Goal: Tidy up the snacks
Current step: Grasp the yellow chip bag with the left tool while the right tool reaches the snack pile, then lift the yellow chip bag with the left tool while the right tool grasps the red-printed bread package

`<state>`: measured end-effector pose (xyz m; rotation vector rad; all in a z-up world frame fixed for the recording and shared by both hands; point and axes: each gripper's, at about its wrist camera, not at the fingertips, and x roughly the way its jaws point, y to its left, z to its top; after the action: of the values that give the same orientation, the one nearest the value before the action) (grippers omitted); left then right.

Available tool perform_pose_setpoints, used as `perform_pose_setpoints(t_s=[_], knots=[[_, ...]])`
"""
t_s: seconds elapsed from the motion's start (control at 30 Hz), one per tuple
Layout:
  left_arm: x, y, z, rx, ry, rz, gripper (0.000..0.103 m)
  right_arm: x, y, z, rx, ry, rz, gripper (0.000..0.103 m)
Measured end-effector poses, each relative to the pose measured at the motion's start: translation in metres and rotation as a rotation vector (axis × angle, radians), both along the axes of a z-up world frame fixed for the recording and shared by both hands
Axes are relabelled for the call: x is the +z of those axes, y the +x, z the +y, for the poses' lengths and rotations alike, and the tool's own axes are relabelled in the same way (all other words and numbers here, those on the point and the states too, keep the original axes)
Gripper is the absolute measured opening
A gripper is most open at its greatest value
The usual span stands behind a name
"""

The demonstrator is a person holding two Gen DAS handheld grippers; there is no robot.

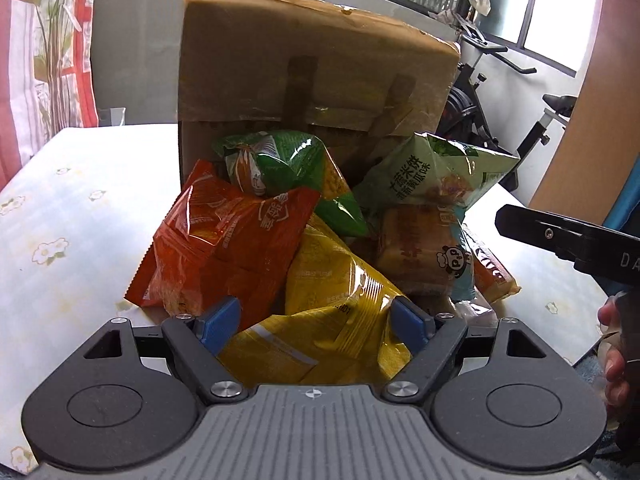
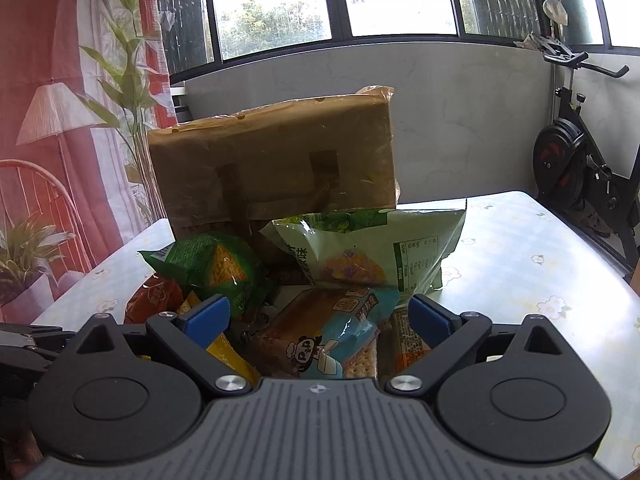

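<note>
A heap of snack bags lies on the table in front of a tipped cardboard box [image 1: 312,68] [image 2: 272,168]. My left gripper [image 1: 316,322] is open, its blue pads on either side of a yellow bag [image 1: 332,304] without squeezing it. An orange bag [image 1: 224,240] lies to its left and a dark green bag [image 1: 288,164] behind. My right gripper [image 2: 319,318] is open over a blue panda bread pack [image 2: 320,332] [image 1: 420,252]. Behind that pack leans a light green bag [image 2: 372,248] [image 1: 436,172]. An orange bar [image 1: 490,272] lies at the heap's right.
The table [image 1: 72,220] [image 2: 520,260] has a pale flowered cover. An exercise bike [image 2: 580,168] stands past its far right corner, and a wooden panel [image 1: 592,120] rises at the right. A hand [image 1: 612,344] holds the right tool, whose black finger [image 1: 560,240] reaches in.
</note>
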<state>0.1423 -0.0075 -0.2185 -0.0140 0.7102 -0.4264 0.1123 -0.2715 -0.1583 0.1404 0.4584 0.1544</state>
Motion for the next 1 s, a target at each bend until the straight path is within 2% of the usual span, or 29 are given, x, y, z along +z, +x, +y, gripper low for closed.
perform_pose_setpoints(t_s=[0.13, 0.37, 0.43, 0.5, 0.83, 1.0], knots=[[-0.01, 0.004, -0.012, -0.032, 0.044, 0.034, 0.084, -0.003, 0.003, -0.001, -0.002, 0.009, 0.016, 0.097], [-0.016, 0.008, -0.015, -0.048, 0.027, 0.056, 0.083, -0.006, 0.006, -0.004, -0.012, 0.02, 0.034, 0.097], [-0.014, 0.005, -0.014, -0.081, 0.005, 0.046, 0.069, -0.007, 0.006, -0.005, -0.018, 0.023, 0.04, 0.096], [-0.011, 0.001, -0.014, -0.103, -0.01, 0.037, 0.066, -0.007, 0.006, -0.006, -0.021, 0.025, 0.041, 0.096], [0.017, -0.018, 0.0, -0.101, -0.11, -0.05, 0.064, -0.004, 0.004, -0.008, -0.049, 0.029, 0.021, 0.094], [0.029, -0.026, 0.001, -0.103, -0.12, -0.112, 0.064, -0.004, 0.004, -0.009, -0.061, 0.03, 0.021, 0.094]])
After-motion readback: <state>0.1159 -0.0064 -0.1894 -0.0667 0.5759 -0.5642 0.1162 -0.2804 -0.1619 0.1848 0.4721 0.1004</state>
